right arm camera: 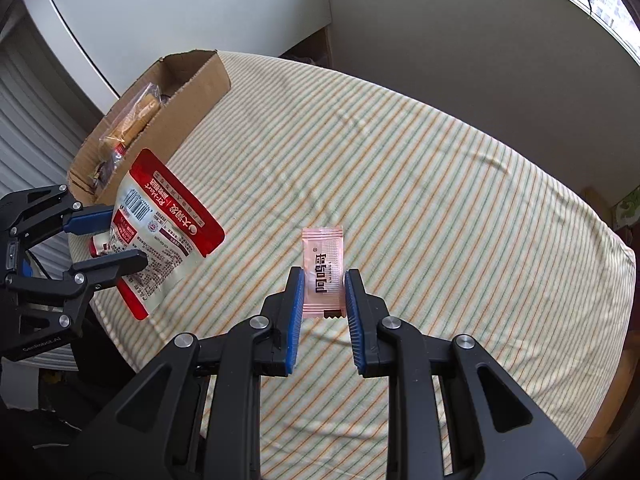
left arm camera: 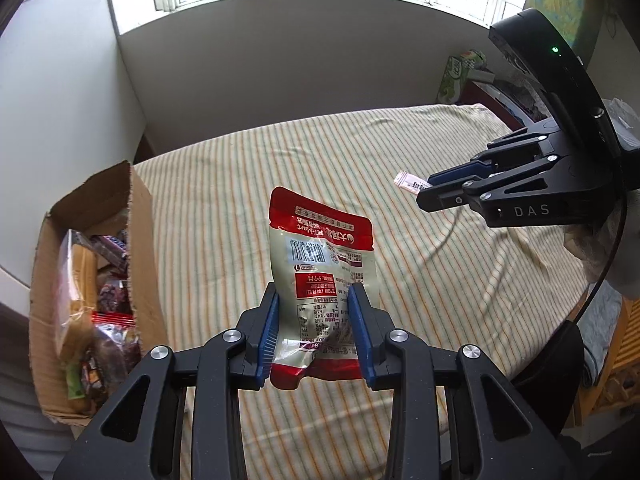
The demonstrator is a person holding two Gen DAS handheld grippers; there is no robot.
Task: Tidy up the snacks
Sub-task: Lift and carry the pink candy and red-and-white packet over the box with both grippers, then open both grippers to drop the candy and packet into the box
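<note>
My left gripper [left arm camera: 316, 300] is shut on a red and beige snack pouch [left arm camera: 324, 248], held above the striped tablecloth; the pouch [right arm camera: 160, 220] also shows at the left of the right wrist view, with the left gripper [right arm camera: 116, 236] clamped on it. My right gripper [right arm camera: 323, 280] is shut on a small pink sachet [right arm camera: 323, 268], lifted over the cloth. In the left wrist view the right gripper [left arm camera: 430, 188] hangs at the right with the sachet's [left arm camera: 406, 180] end sticking out. A cardboard box [left arm camera: 142, 264] with several snacks stands at the left.
The table wears a striped cloth [right arm camera: 440, 200] and ends at a rounded edge on the right. The box [right arm camera: 192, 92] sits at the table's far left in the right wrist view. A green carton [left arm camera: 456, 76] and clutter stand beyond the table; a window runs along the back wall.
</note>
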